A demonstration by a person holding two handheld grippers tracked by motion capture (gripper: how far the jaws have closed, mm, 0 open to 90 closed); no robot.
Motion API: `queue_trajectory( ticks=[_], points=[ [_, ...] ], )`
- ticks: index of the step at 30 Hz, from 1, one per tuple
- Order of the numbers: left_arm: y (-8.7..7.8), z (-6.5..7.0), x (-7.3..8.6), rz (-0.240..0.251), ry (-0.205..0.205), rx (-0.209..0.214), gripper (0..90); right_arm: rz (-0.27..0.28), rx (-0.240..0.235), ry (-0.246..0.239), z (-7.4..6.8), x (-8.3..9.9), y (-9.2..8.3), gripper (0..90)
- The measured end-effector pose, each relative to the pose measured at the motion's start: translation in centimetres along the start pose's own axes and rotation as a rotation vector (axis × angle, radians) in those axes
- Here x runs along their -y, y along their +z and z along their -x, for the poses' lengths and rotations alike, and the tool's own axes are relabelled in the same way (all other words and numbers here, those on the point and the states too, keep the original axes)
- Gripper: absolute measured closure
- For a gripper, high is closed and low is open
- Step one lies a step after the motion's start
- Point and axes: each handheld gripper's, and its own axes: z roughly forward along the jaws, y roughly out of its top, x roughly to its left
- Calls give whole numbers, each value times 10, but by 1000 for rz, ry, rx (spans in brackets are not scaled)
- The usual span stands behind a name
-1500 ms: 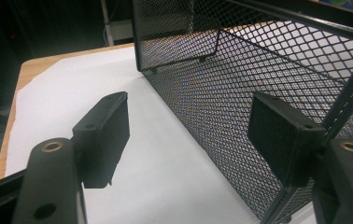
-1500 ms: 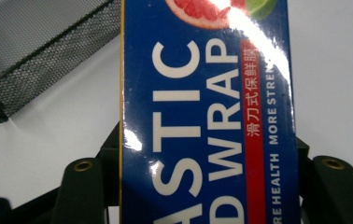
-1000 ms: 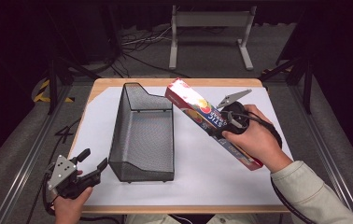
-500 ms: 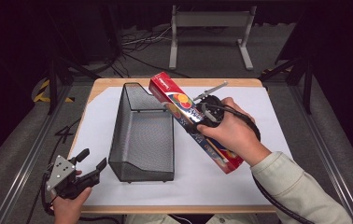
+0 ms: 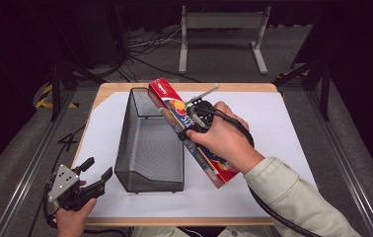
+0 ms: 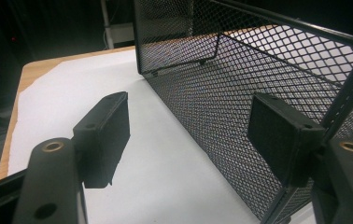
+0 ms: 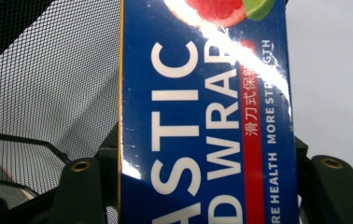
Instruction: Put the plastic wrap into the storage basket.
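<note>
The right tongs [image 5: 194, 117] clamp a plastic wrap box [image 5: 189, 129] beside the mesh basket [image 5: 150, 143]; the left tongs [image 5: 95, 174] gape empty at the desk's [image 5: 283, 123] near-left corner.

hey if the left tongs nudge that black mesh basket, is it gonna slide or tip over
The mesh basket is probably light for its size, being open wire mesh. It likely slides on the smooth white sheet rather than tipping, since it sits long and low. The left tongs stand open beside it.
</note>
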Motion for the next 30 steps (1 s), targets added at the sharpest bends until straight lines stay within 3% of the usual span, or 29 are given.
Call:
queue_trajectory(
  ticks=[8,21,30],
  points=[
    [0,-1,0,0,2,0,305,-16,-5,54,-6,-9,11,396],
    [-2,0,1,1,2,-6,306,-42,-7,86,-17,-15,32,396],
    [-14,-1,5,-2,-9,-30,307,-85,-18,97,-28,-18,54,395]
  ],
)
